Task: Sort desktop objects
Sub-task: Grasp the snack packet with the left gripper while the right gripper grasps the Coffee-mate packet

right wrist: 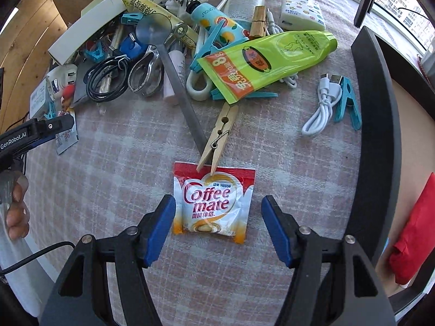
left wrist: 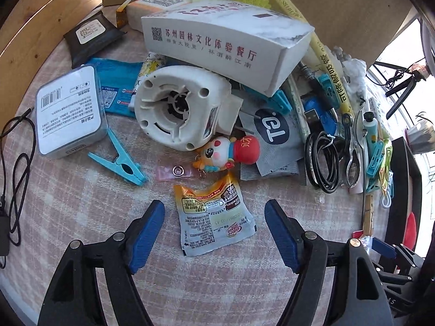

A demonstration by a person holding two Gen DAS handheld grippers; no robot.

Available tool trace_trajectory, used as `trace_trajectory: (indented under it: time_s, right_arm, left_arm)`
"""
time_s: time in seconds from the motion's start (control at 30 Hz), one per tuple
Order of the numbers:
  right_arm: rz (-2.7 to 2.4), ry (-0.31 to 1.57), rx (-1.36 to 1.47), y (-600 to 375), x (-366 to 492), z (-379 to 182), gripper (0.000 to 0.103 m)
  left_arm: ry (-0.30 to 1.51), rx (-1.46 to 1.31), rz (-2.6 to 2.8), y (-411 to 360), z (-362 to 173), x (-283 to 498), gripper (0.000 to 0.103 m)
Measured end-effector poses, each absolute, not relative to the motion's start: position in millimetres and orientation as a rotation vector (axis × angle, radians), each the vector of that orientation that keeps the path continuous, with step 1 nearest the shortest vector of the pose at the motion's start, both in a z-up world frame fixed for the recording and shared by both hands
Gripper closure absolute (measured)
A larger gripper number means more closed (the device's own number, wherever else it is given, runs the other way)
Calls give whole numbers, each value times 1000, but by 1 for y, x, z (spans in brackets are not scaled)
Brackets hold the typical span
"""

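Note:
My left gripper (left wrist: 214, 220) is open above the table, its blue pads either side of a Coffee-mate sachet (left wrist: 213, 217) lying back side up. My right gripper (right wrist: 217, 217) is open too, with a Coffee-mate sachet (right wrist: 214, 203) lying face up between its pads; a wooden clothespin (right wrist: 220, 138) rests on the sachet's top edge. Neither gripper holds anything. The left gripper's body shows at the left edge of the right wrist view (right wrist: 32, 133).
A cluttered pile lies beyond: white box (left wrist: 225, 40), white fan housing (left wrist: 179, 108), toy figure (left wrist: 225, 152), blue clip (left wrist: 119, 160), clear case (left wrist: 70, 111), black cable coil (left wrist: 322, 160), green pouch (right wrist: 261, 62), white USB cable (right wrist: 323, 106), metal spoon (right wrist: 176, 78). A dark bin rim (right wrist: 380, 135) stands right.

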State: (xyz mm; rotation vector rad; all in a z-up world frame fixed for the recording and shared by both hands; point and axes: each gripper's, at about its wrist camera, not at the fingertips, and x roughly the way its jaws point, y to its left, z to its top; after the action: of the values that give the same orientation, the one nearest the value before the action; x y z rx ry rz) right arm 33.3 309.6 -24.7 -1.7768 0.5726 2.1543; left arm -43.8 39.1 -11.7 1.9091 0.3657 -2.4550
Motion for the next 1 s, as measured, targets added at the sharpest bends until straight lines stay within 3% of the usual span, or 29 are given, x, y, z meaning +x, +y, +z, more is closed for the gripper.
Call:
trace_trajectory:
  time_s: [0.17,0.3,0.37,0.47,0.53,0.67,1.0]
  right_arm:
    - [2184,525,-1759,309,35,-27,27]
    - [2200,428,-1781,295,34,-28,28]
    - [2189,378,-1788,293,35,-27,38]
    - [2203,381,-1797,295,39,-26,44]
    - [2202,394,-1796,297,44,-25,54]
    - [2217,447,-1805,301,54,-23,63]
    - [2246,536,-1755,312,82,-16,69]
  left_arm:
    - [304,1874,-2461,53,-15,-51,33]
    - [213,1820,-2474,55,-16,-43,49]
    - [188,1802,-2479,55,-16,-39,56]
    - [185,1792,-2492,51,-17,-34,63]
    - [190,1796,-2497,47,-17,-28,65]
    - [197,1803,-2506,46,-19,-18,67]
    - [245,1822,-2530,36,-15,27,70]
